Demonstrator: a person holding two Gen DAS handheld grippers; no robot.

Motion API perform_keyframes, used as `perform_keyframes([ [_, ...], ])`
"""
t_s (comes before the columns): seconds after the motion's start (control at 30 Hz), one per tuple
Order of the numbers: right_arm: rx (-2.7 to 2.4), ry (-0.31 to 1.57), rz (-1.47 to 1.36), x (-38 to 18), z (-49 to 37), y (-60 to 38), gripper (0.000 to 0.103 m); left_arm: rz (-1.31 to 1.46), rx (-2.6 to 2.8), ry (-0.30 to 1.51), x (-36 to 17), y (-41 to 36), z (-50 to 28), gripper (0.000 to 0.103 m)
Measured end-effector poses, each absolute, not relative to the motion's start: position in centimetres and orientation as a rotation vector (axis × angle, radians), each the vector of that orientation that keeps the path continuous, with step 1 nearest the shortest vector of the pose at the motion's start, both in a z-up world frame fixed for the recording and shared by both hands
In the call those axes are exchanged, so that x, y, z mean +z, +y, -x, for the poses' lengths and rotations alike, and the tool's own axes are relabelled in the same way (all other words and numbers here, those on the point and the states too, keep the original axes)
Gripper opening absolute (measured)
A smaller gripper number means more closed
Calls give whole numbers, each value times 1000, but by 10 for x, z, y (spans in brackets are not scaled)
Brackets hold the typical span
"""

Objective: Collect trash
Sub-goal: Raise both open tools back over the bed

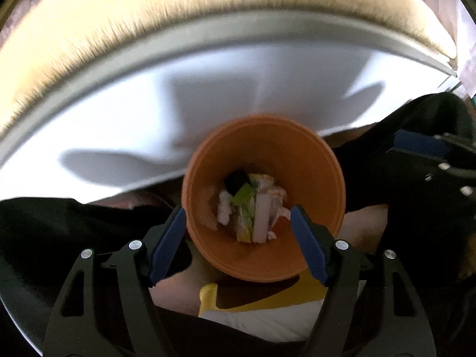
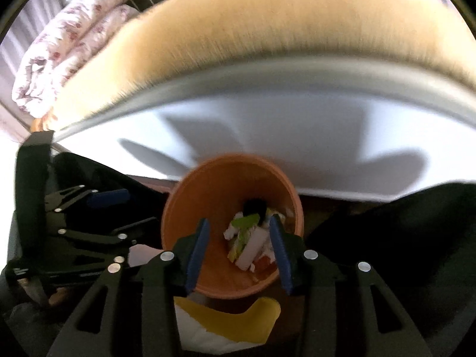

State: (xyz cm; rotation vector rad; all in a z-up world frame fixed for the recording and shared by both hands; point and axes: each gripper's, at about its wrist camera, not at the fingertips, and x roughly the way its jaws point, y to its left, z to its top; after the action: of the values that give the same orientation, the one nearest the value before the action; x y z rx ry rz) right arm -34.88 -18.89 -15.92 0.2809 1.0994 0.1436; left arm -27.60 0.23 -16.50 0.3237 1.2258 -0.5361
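An orange bin [image 1: 312,163] stands low in the middle of both views. I look straight down into the orange bin [image 2: 202,196]. At its bottom lies a heap of trash [image 1: 253,205]: white scraps, green and yellow wrappers, one black piece. The same trash [image 2: 250,238] shows in the right wrist view. My left gripper [image 1: 236,214] hangs above the bin's mouth, open, with nothing between its blue pads. My right gripper [image 2: 238,223] hangs over the bin too, open less wide and empty. Each gripper also shows at the edge of the other's view.
Behind the bin runs a white panel [image 1: 238,89] topped by a tan fuzzy blanket [image 1: 208,9]. A folded floral quilt [image 2: 74,29] lies at the far left. A yellow and white item [image 2: 226,318] sits below the bin. Dark cloth flanks the bin on both sides.
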Motion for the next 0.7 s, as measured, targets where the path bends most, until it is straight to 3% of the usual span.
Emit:
perform_keyframes([
  [0.23, 159, 914, -241, -64, 338, -221, 55, -329, -539, 992, -84, 5, 270, 74],
  [0.4, 78, 783, -203, 5, 301, -268, 56, -250, -523, 871, -31, 3, 232, 76],
  [0.7, 1, 733, -232, 45, 218, -323, 63, -200, -442, 781, -1, -22, 146, 77],
])
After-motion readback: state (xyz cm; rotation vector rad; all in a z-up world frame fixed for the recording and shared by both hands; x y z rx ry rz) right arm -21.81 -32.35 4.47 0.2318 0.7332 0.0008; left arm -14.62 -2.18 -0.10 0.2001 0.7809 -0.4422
